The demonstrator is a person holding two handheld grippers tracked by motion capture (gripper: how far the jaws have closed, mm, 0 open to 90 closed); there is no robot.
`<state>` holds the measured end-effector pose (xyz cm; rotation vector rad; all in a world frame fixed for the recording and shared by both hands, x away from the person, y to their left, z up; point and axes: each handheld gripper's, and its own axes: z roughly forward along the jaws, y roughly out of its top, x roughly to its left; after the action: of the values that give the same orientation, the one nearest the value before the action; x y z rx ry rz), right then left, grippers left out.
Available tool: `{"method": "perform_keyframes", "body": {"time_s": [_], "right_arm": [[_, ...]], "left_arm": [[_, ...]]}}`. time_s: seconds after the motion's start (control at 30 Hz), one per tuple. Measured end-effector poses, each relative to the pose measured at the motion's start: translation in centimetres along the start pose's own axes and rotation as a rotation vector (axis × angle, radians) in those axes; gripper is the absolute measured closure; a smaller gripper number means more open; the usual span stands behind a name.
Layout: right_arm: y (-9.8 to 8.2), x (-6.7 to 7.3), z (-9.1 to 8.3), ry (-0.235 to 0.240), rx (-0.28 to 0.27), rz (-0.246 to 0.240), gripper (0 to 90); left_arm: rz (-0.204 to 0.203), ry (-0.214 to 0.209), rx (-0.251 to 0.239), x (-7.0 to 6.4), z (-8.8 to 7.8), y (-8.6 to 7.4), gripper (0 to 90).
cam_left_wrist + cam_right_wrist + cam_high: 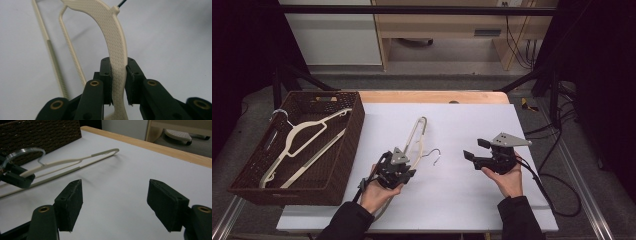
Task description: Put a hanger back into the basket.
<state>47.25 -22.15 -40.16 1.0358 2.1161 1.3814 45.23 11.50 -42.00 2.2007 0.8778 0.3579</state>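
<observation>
A cream plastic hanger [416, 132] with a metal hook [434, 154] lies tilted over the white table sheet [462, 125], its far end pointing away from me. My left gripper [403, 168] is shut on its near arm. In the left gripper view the pads of this gripper [118, 75] press on both sides of the hanger's textured arm [116, 37]. My right gripper [476, 149] is to the right of the hook, open, with nothing between its fingers. In the right gripper view the open right gripper [117, 197] looks toward the hanger [82, 160] and the left gripper [17, 178].
A dark woven basket [354, 125] stands at the left of the table with another cream hanger [302, 145] inside it. A wooden table edge [432, 96] runs along the back. Cables trail off the right side [557, 190].
</observation>
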Motion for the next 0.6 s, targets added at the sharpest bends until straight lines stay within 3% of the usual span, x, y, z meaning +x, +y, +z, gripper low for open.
{"method": "perform_keyframes", "body": {"time_s": [0.27, 0.6], "right_arm": [[-0.2, 0.2, -0.2, -0.008, 0.001, 0.001, 22.7], [-1.0, 0.0, -1.2, -0.021, -0.012, 0.021, 13.5]], "left_arm": [[-0.019, 0.067, -0.045, 2.0, -2.6, -0.6, 81.2], [-0.097, 0.083, -0.08, 4.7, -4.2, -1.4, 83.3]]}}
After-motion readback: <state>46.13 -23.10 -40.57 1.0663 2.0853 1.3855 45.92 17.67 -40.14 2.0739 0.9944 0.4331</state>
